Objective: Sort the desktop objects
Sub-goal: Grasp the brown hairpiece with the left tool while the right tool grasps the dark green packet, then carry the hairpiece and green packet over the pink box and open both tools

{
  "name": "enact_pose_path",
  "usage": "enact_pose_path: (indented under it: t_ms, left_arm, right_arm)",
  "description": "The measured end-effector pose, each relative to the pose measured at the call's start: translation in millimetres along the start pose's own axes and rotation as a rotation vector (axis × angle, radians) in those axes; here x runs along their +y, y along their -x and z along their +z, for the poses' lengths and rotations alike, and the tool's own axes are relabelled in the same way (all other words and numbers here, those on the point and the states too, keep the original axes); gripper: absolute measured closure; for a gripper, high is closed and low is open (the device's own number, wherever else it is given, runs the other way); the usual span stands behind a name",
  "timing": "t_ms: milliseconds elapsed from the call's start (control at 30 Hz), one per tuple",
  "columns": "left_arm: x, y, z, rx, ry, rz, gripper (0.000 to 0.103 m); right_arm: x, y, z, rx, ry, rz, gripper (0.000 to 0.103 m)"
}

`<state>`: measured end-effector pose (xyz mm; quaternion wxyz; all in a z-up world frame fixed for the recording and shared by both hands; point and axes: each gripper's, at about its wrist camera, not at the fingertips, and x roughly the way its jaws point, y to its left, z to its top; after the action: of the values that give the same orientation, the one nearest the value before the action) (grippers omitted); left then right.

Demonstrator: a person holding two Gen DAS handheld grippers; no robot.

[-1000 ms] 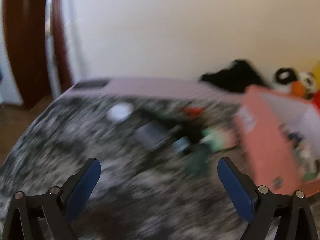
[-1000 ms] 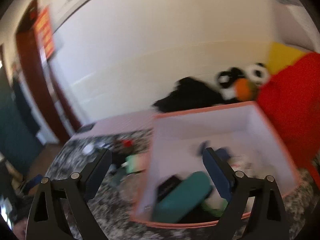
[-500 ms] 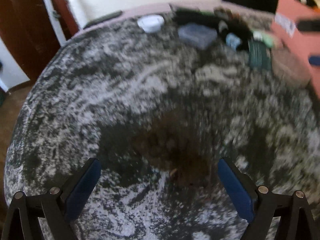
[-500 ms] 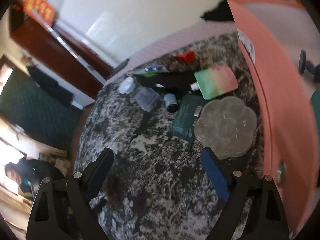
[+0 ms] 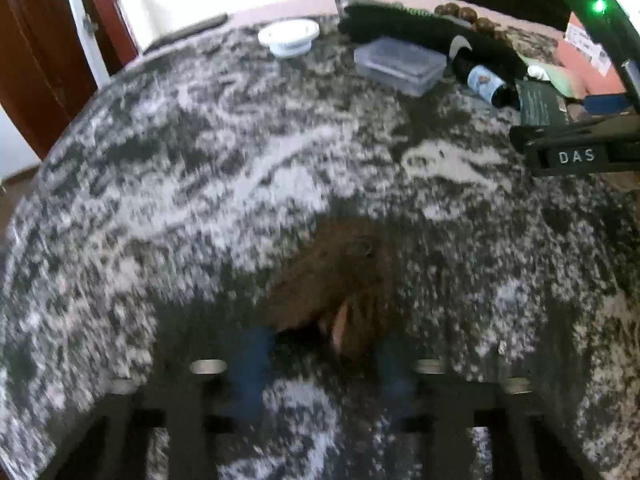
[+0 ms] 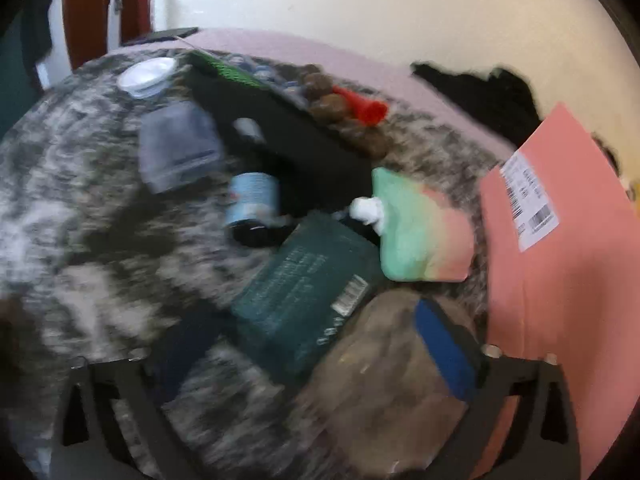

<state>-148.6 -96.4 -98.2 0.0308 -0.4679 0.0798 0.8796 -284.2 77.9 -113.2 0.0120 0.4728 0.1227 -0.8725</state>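
Here the tabletop (image 5: 200,160) is a mottled grey, black and white stone-like surface, set against a pale wall with a dark red-brown door frame (image 5: 36,60) at the left. Along its far side lie a white round lid (image 5: 288,36), a clear lidded plastic box (image 5: 400,65), a long black case (image 5: 424,36), a string of brown beads (image 6: 340,120), a red cap (image 6: 366,107), a small blue-labelled bottle (image 6: 252,204), a dark green packet (image 6: 308,292), a green-and-pink pouch (image 6: 420,236) and, at the right, the salmon-pink box (image 6: 560,300). The left gripper (image 5: 324,368) points steeply down at the tabletop; its blurred jaws are closing around a brown crumpled thing (image 5: 340,280) that sits between them near the front edge, though the blur hides whether the pads press on it. The right gripper (image 6: 312,356) also tilts downward over the clutter, its jaws opening and standing wide apart, one blue pad over the green packet's near end, the other over a translucent flower-shaped tray (image 6: 384,380) just beside the pink box; nothing is gripped.
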Motion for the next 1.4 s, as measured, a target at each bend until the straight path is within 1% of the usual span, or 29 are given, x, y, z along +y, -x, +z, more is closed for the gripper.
enact_pose_path:
  t_ms: [33,67,100,133,200,300,367,533,633,700,867,1000,1133,1200,1400]
  left_arm:
    - [-1,2,2,-0.012,0.0,-0.001,0.092]
    - [-1,6,4,-0.029,0.0,-0.007,0.096]
    - [-2,10,6,-0.045,0.001,-0.017,0.096]
    - [-3,16,9,-0.066,0.002,-0.03,0.096]
    - [-4,28,13,-0.103,0.0,-0.05,0.097]
    - [-9,48,19,-0.161,-0.008,-0.082,0.097]
    - [-12,59,21,-0.186,-0.014,-0.09,0.097]
    - [-19,73,26,-0.217,-0.012,-0.117,0.097]
    - [-22,79,28,-0.23,-0.005,-0.128,0.097]
    - [-22,84,30,-0.243,0.0,-0.136,0.097]
    - [-19,104,36,-0.296,0.03,-0.162,0.097]
    - [-17,133,43,-0.37,0.065,-0.197,0.097]
    - [-20,163,51,-0.449,0.087,-0.241,0.097]
    - [-23,173,55,-0.477,0.095,-0.263,0.097]
    - [-48,202,69,-0.544,0.091,-0.339,0.097]
  right_arm:
    - [-3,2,0,-0.018,0.0,0.002,0.014]
    - [-4,6,1,-0.029,0.022,-0.02,0.053]
    - [-6,11,3,-0.034,0.033,-0.034,0.093]
    - [-11,13,4,-0.029,0.01,-0.001,0.094]
    - [-26,12,0,-0.003,-0.057,0.098,0.094]
    - [-46,16,-6,-0.009,-0.114,0.196,0.095]
    - [-62,25,-9,-0.015,-0.187,0.288,0.095]
    - [-84,55,-12,-0.056,-0.342,0.536,0.095]
    - [-80,72,-8,-0.084,-0.376,0.623,0.095]
    - [-77,88,-6,-0.104,-0.371,0.639,0.095]
    - [-71,134,-1,-0.18,-0.327,0.643,0.095]
    - [-77,178,2,-0.271,-0.301,0.631,0.094]
    - [-92,223,-1,-0.37,-0.292,0.612,0.094]
    - [-102,243,-3,-0.415,-0.292,0.596,0.094]
    - [-143,296,-22,-0.532,-0.313,0.506,0.094]
